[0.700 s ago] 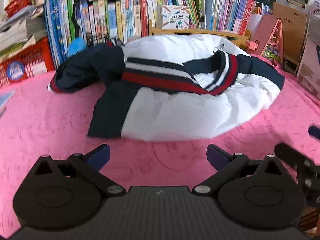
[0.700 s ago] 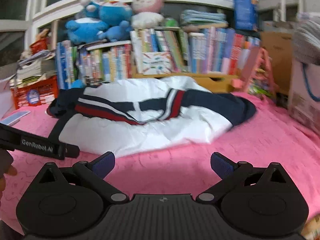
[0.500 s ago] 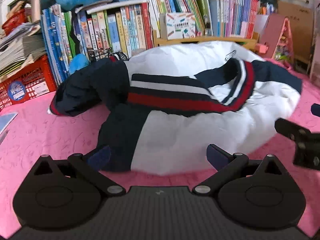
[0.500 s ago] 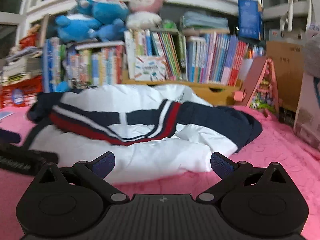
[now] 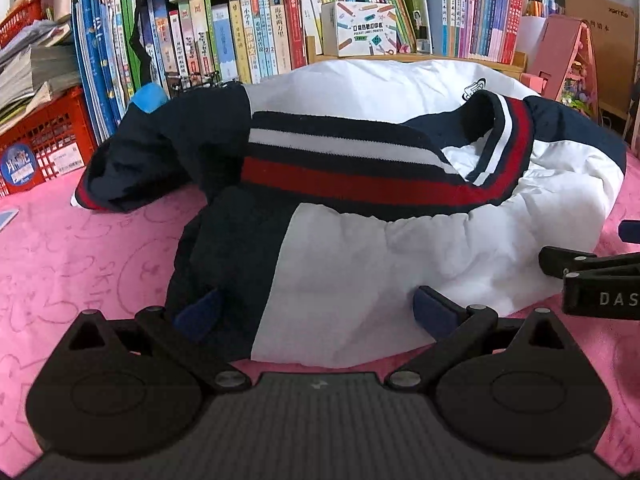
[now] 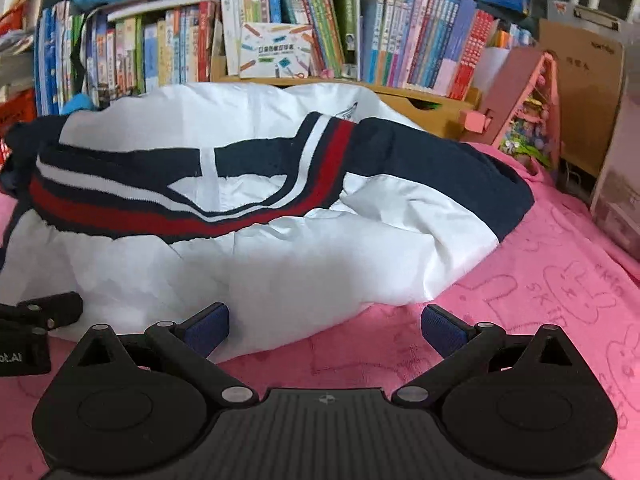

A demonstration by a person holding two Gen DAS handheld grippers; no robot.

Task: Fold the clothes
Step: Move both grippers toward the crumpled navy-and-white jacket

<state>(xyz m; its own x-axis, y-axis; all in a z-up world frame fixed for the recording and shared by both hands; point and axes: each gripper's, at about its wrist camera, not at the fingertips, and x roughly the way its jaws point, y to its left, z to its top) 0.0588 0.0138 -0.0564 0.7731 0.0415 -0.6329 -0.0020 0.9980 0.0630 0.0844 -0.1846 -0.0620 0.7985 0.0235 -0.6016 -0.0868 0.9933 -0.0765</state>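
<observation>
Backdrop: crowded rows of upright children's books (image 5: 248, 36) lined the shelf behind a pink, cartoon-printed cloth surface (image 5: 80, 256), with a red plastic crate (image 5: 40, 140) at the far left.
Left gripper: the left gripper (image 5: 316, 312) hovered low with its blue-padded fingers spread wide, nothing between them; the left pad sat over the navy panel, the right pad over the white panel, at the garment's near edge.
Right gripper: the right gripper (image 6: 326, 326) was likewise wide apart and empty, its left pad at the white hem, its right pad over bare pink cloth.
Garment: the puffy white and navy jacket with a red, white and navy striped knit band (image 5: 360, 184) lay crumpled in the middle of the pink surface, one navy sleeve (image 5: 132, 168) flung out to the left, the collar band curled open on top.
Stage: judged early; no tidy fold showed yet, and both grippers seemed poised to take the near hem.
Doing it well: pinch only the hem layer, one gripper near each front corner, well apart, so the padded fabric lifts evenly.
Caution: slick, bulky material may slip or bunch, so close fully over a good bite of cloth before lifting.
</observation>
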